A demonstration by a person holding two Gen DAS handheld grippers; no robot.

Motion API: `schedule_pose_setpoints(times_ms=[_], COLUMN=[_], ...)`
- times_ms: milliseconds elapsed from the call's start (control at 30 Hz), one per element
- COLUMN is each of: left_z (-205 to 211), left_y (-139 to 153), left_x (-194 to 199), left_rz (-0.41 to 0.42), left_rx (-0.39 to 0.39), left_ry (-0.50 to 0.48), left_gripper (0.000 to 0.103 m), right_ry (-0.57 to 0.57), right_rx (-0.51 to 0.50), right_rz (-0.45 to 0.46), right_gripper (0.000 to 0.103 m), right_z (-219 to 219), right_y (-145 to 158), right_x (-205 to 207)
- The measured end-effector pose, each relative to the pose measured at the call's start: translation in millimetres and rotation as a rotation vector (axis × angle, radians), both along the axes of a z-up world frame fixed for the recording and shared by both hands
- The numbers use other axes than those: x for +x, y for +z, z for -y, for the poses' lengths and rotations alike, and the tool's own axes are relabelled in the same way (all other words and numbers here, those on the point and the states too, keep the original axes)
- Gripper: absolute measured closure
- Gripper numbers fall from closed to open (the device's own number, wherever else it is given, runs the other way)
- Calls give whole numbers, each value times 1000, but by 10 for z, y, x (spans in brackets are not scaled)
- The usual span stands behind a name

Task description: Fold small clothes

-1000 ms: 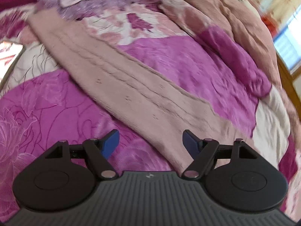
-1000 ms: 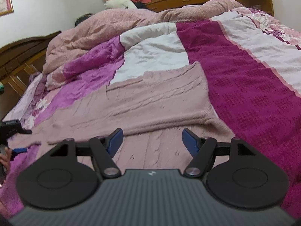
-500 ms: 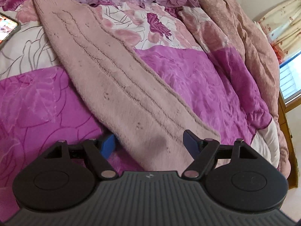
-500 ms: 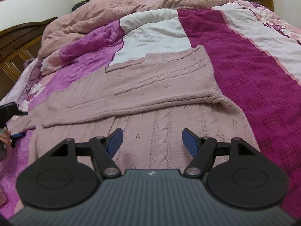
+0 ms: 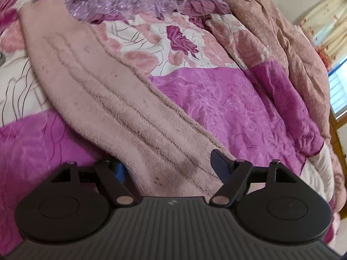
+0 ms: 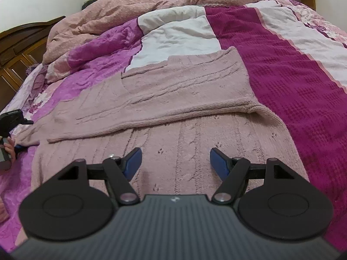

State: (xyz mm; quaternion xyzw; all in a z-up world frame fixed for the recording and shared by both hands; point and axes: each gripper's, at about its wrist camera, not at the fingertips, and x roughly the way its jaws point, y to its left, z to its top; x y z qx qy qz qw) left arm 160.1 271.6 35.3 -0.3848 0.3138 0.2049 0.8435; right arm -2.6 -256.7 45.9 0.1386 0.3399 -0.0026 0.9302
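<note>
Left gripper: jaws closing, the sleeve of the dusty-pink cable-knit sweater between them, not yet pinched.
Right gripper: open above the sweater's body, lower centre.
Sweater: flat mid-frame on magenta-and-white quilted bedspread.

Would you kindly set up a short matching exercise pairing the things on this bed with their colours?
Things:
1. sweater
2. knitted blanket
3. jaw pads of the right gripper
4. patch of quilt beyond the sweater

Colours:
A. blue
B. white
C. dusty pink
D. dark magenta

Pairs: 1-C, 2-D, 3-A, 4-B
</note>
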Motion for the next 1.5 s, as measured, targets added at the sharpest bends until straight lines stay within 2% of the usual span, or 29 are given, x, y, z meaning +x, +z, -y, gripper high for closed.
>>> schedule_pose_setpoints(times_ms=[33, 67, 133, 167, 233, 567, 967, 1267, 1500], left_z=[10, 24, 40, 37, 25, 264, 960, 1734, 2353], left_y=[8, 18, 38, 43, 64, 499, 1091, 1319, 1154], left_x=[15, 26, 32, 16, -25, -215, -362, -375, -262], left_rz=[-8, -21, -32, -19, 13, 199, 382, 439, 385], left_rx=[23, 53, 109, 114, 111, 140, 148, 147, 136], left_ry=[-7, -9, -30, -41, -57, -130, -304, -445, -548], left_gripper=[36, 53, 72, 81, 87, 88, 89, 89, 89], right_ry=[1, 2, 3, 4, 8, 14, -14, -38, -63], right_rx=[-1, -2, -3, -2, -2, 8, 36, 73, 103], right_rz=[0, 0, 0, 0, 1, 13, 50, 81, 93], right_gripper=[32, 32, 32, 32, 32, 32, 32, 32, 32], right_z=[-4, -6, -15, -17, -24, -41, 78, 209, 324], right_y=[1, 2, 3, 3, -1, 24, 102, 148, 122], right_x=[-1, 5, 6, 6, 6, -9, -113, -159, -190])
